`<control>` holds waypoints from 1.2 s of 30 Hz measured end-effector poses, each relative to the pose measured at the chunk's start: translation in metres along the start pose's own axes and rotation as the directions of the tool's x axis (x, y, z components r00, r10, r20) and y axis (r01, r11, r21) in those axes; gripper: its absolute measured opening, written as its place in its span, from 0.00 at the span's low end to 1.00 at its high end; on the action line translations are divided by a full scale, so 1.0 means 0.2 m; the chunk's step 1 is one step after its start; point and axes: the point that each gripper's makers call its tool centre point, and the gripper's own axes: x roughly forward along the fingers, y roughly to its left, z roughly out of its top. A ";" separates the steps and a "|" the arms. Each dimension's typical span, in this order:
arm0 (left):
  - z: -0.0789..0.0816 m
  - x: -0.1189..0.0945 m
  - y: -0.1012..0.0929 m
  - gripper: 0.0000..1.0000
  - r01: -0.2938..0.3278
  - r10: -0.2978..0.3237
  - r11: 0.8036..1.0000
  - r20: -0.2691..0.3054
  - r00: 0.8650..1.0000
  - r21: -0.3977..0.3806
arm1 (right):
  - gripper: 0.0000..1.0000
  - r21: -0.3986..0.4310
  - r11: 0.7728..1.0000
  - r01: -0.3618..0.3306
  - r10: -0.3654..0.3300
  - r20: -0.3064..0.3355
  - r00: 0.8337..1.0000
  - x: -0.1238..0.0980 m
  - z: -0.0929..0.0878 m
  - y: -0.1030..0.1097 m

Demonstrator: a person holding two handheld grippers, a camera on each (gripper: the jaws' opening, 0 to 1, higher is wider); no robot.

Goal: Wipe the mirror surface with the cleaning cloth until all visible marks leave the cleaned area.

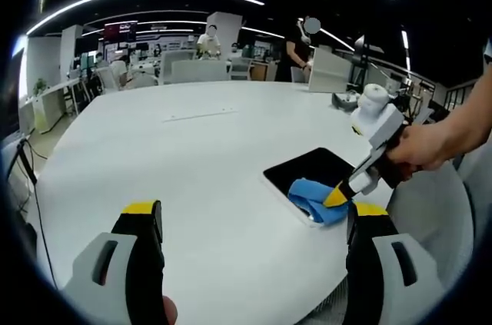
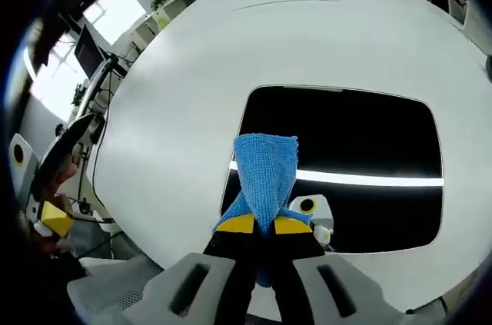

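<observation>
Here the right gripper (image 2: pixel 264 224) is pinching the blue cloth (image 2: pixel 265 167) tight on the dark mirror (image 2: pixel 361 133), hiding its near edge. The left gripper (image 1: pixel 254 221) is hanging wide open, holding nothing, over the white surface (image 1: pixel 192 156).

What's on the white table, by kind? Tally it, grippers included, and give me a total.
Mirror: 1
Blue cleaning cloth: 1
Grippers: 2, the left gripper open over the table, the right gripper shut on the cloth
Total: 4
</observation>
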 end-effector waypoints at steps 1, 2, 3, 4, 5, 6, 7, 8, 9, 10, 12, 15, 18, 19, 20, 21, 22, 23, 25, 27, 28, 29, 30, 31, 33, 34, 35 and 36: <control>-0.01 0.00 0.01 0.99 -0.001 0.001 1.000 -0.002 1.000 -0.001 | 0.00 -0.001 1.000 -0.003 0.003 -0.001 1.000 0.00 0.00 0.01; -0.01 0.00 0.01 0.99 -0.002 0.002 1.000 -0.003 1.000 -0.001 | 0.00 -0.001 1.000 -0.003 0.003 -0.002 1.000 0.01 0.00 0.01; -0.01 0.00 0.01 0.99 -0.002 0.002 1.000 -0.003 1.000 -0.001 | 0.00 -0.003 1.000 -0.005 0.005 -0.003 1.000 0.01 0.01 0.02; -0.01 0.00 0.01 0.99 -0.001 0.001 1.000 -0.003 1.000 -0.001 | 0.00 -0.004 1.000 -0.008 0.008 -0.003 1.000 0.01 0.01 0.03; 0.00 0.00 0.01 0.99 0.000 0.000 1.000 -0.001 1.000 -0.001 | 0.00 -0.009 1.000 -0.009 0.009 -0.005 1.000 0.02 0.01 0.04; 0.00 0.00 0.00 0.99 0.000 0.000 1.000 -0.001 1.000 -0.002 | 0.00 -0.010 1.000 -0.008 0.008 -0.006 1.000 0.02 0.01 0.04; 0.00 0.00 0.00 0.99 0.000 0.000 1.000 -0.001 1.000 -0.001 | 0.00 -0.017 1.000 -0.001 0.001 -0.010 1.000 0.02 0.01 0.04; 0.00 0.00 0.00 0.99 0.001 -0.001 1.000 -0.002 1.000 -0.001 | 0.00 -0.029 1.000 0.004 -0.004 -0.014 1.000 0.02 0.01 0.04; -0.01 0.00 0.00 0.99 0.001 -0.001 1.000 -0.002 1.000 -0.002 | 0.00 -0.058 0.998 0.012 -0.013 -0.024 1.000 0.02 0.01 0.03; -0.01 0.00 0.00 0.99 0.001 -0.001 1.000 -0.002 1.000 -0.002 | 0.00 -0.063 0.998 0.016 -0.018 -0.033 0.999 0.02 0.01 0.04; -0.01 0.00 -0.01 0.99 0.002 -0.002 1.000 -0.004 1.000 -0.004 | 0.00 -0.053 0.998 0.016 -0.018 -0.038 0.999 0.02 0.02 0.04; -0.01 0.00 -0.01 0.99 0.004 -0.004 1.000 -0.001 1.000 -0.004 | 0.00 -0.065 0.998 0.023 -0.025 -0.031 0.999 0.02 0.01 0.04; -0.02 0.00 0.00 0.99 0.001 -0.001 1.000 0.000 1.000 -0.008 | 0.00 -0.060 0.998 0.025 -0.027 -0.031 0.999 0.02 0.01 0.04; -0.02 0.00 0.00 0.99 0.001 -0.001 1.000 -0.001 1.000 -0.008 | 0.00 -0.058 0.998 0.024 -0.026 -0.030 0.999 0.02 0.01 0.04; -0.02 0.00 0.00 0.99 0.000 0.000 1.000 -0.001 1.000 -0.008 | 0.00 -0.060 0.998 0.022 -0.024 -0.029 0.999 0.02 0.01 0.04; -0.02 0.00 0.00 0.99 -0.001 0.001 1.000 -0.002 1.000 -0.010 | 0.00 -0.064 0.998 0.021 -0.023 -0.028 0.999 0.02 0.01 0.04; -0.02 -0.01 0.00 0.99 -0.002 0.002 1.000 -0.001 1.000 -0.010 | 0.00 -0.065 0.998 0.021 -0.023 -0.026 0.999 0.02 0.01 0.04; -0.02 -0.01 0.00 0.99 -0.003 0.003 1.000 0.000 1.000 -0.010 | 0.00 -0.063 0.998 0.021 -0.023 -0.024 0.999 0.02 0.01 0.04; -0.02 -0.01 0.00 0.99 -0.004 0.004 1.000 -0.001 1.000 -0.012 | 0.00 -0.058 0.998 0.016 -0.017 -0.024 1.000 0.02 0.02 0.04; -0.02 -0.01 0.00 0.99 -0.004 0.004 1.000 -0.002 1.000 -0.012 | 0.00 -0.053 0.999 0.009 -0.010 -0.025 1.000 0.02 0.02 0.05; -0.02 -0.01 0.00 0.99 -0.003 0.003 1.000 -0.003 1.000 -0.012 | 0.00 -0.054 0.999 0.008 -0.010 -0.025 1.000 0.03 0.03 0.05; -0.02 -0.01 0.00 0.99 -0.002 0.002 1.000 -0.003 1.000 -0.013 | 0.00 -0.056 0.998 0.008 -0.009 -0.026 1.000 0.03 0.03 0.05; -0.02 -0.01 0.00 0.99 -0.002 0.002 1.000 -0.003 1.000 -0.013 | 0.00 -0.059 0.998 0.007 -0.009 -0.029 1.000 0.03 0.03 0.05; -0.02 -0.01 0.00 0.99 -0.001 0.001 1.000 -0.004 1.000 -0.013 | 0.00 -0.059 0.998 0.007 -0.008 -0.027 1.000 0.03 0.04 0.05; -0.02 -0.02 0.00 0.99 0.001 -0.001 1.000 -0.005 1.000 -0.013 | 0.00 -0.065 0.998 0.009 -0.010 -0.025 1.000 0.04 0.05 0.05; -0.03 -0.02 0.00 0.99 0.001 -0.002 1.000 -0.005 1.000 -0.014 | 0.00 -0.066 0.998 0.010 -0.011 -0.025 1.000 0.04 0.06 0.05; -0.03 -0.02 0.00 0.99 0.002 -0.002 1.000 -0.006 1.000 -0.015 | 0.00 -0.068 0.998 0.012 -0.013 -0.024 1.000 0.04 0.07 0.05; -0.03 -0.02 0.00 0.99 0.002 -0.002 1.000 -0.007 1.000 -0.016 | 0.00 -0.073 0.997 0.017 -0.019 -0.022 1.000 0.05 0.07 0.04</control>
